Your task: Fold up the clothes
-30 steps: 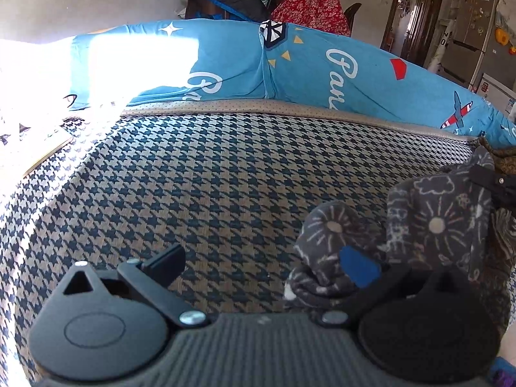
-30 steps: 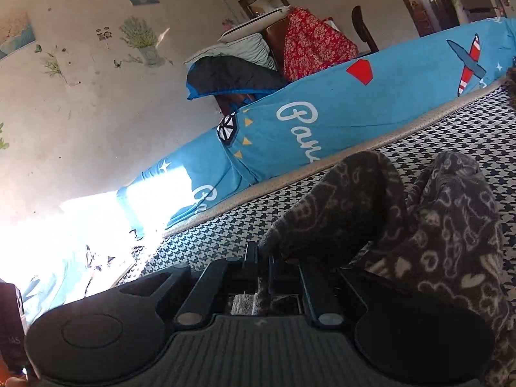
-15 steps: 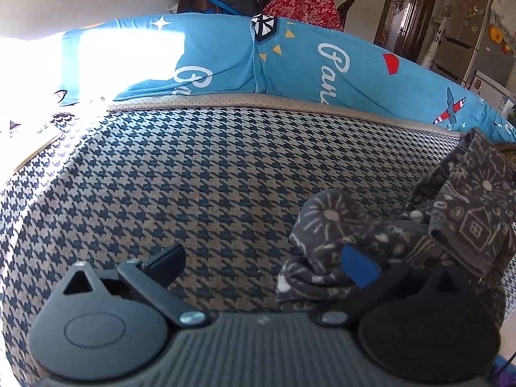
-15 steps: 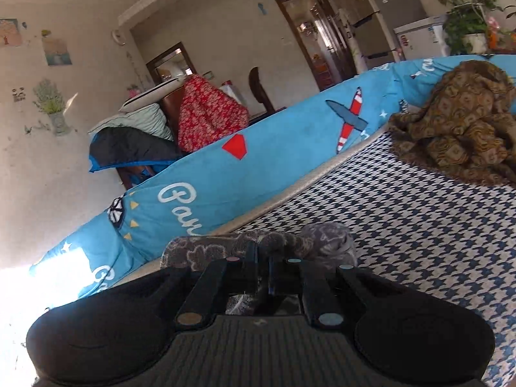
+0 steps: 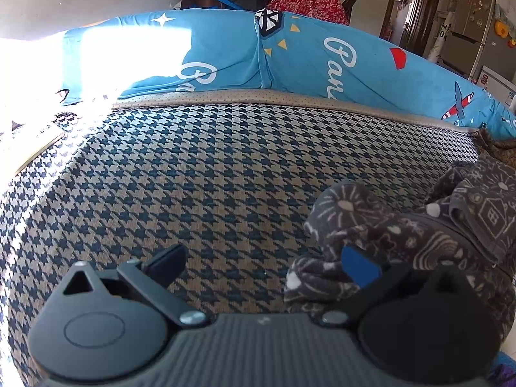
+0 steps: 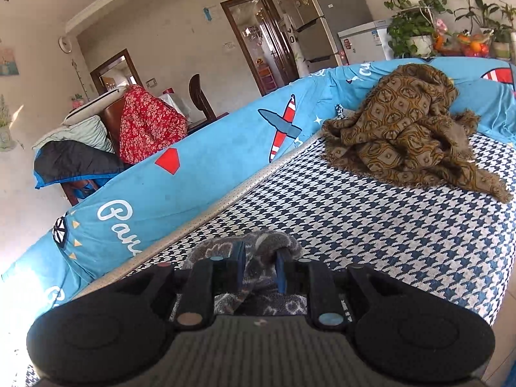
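The grey patterned garment (image 5: 400,232) is lying crumpled at the lower right of the left wrist view, running off the right edge, so its full shape is hard to make out. The left gripper (image 5: 262,262) is standing with its fingers (image 5: 166,259) wide apart; the blue-padded one is pushing into the cloth's folds, the other is hanging over bare cover.

In the right wrist view only a bunched ridge of the garment is showing at lower centre, the rest hiding behind the right gripper (image 6: 259,272). Its fingers (image 6: 239,266) are opening, with cloth sitting loosely between them.

The houndstooth cover (image 6: 387,225) is filling the sofa seat, backed by a blue printed cushion (image 6: 193,174). A brown fringed blanket (image 6: 406,129) is lying heaped at the upper right. Beyond are standing a doorway (image 6: 258,38), a fridge (image 6: 309,16) and potted plants (image 6: 409,16).
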### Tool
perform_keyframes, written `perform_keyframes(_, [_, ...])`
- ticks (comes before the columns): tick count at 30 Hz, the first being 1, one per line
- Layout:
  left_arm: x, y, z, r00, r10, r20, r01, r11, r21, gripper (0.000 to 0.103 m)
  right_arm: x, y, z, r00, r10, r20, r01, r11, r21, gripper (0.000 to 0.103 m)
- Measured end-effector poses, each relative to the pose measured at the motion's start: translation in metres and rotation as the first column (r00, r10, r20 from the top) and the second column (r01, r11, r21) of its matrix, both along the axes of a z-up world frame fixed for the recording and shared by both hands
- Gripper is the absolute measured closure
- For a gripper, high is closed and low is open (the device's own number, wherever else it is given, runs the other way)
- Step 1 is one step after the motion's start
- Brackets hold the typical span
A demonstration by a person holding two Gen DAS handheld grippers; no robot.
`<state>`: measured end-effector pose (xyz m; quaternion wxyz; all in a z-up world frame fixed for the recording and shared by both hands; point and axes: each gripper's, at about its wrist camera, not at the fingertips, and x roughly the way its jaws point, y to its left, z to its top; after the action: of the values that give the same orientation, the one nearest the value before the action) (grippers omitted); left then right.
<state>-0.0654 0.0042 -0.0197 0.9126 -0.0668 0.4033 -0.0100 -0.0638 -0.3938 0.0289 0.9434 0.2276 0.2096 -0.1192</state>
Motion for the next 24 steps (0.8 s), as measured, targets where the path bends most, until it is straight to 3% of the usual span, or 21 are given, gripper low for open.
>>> perform_keyframes(2, [0.003,-0.003,-0.003,1.0,-0.008,-0.015,0.008,1.0,-0.008,0.0,-0.007,-0.007,0.003,1.0,-0.017,0.017,0.017,1.0,0.009,0.069])
perform_keyframes(5, [0.006,-0.008,-0.007,0.999,-0.026,-0.034,0.025,1.0,-0.015,0.0,-0.015,-0.018,0.008,0.998,-0.032,0.052,0.032,0.999,0.007,0.066])
perform_keyframes(10, [0.012,-0.021,-0.012,0.997,-0.063,-0.041,0.062,0.998,-0.016,0.0,-0.01,0.002,0.008,0.986,0.16,0.045,-0.156,0.984,-0.081,0.064])
perform_keyframes(12, [0.015,-0.026,-0.014,0.996,-0.076,-0.043,0.075,0.997,-0.016,0.0,-0.006,0.017,0.006,0.969,0.247,0.028,-0.242,0.963,-0.12,0.058])
perform_keyframes(14, [0.018,-0.03,-0.017,0.995,-0.086,-0.049,0.085,0.996,-0.021,0.0,-0.004,0.032,0.004,0.957,0.291,0.021,-0.283,0.943,-0.176,0.038])
perform_keyframes(15, [0.02,-0.032,-0.019,0.995,-0.09,-0.053,0.089,0.996,-0.024,0.0,-0.003,0.039,0.004,0.953,0.301,0.02,-0.291,0.935,-0.202,0.035])
perform_keyframes(19, [0.028,-0.039,-0.024,0.993,-0.098,-0.072,0.096,0.995,-0.035,0.0,-0.001,0.059,0.003,0.932,0.363,0.022,-0.344,0.901,-0.263,0.032])
perform_keyframes(24, [0.031,-0.04,-0.025,0.991,-0.109,-0.076,0.105,0.993,-0.055,0.0,-0.011,0.088,0.002,0.894,0.448,0.009,-0.4,0.807,-0.434,0.027])
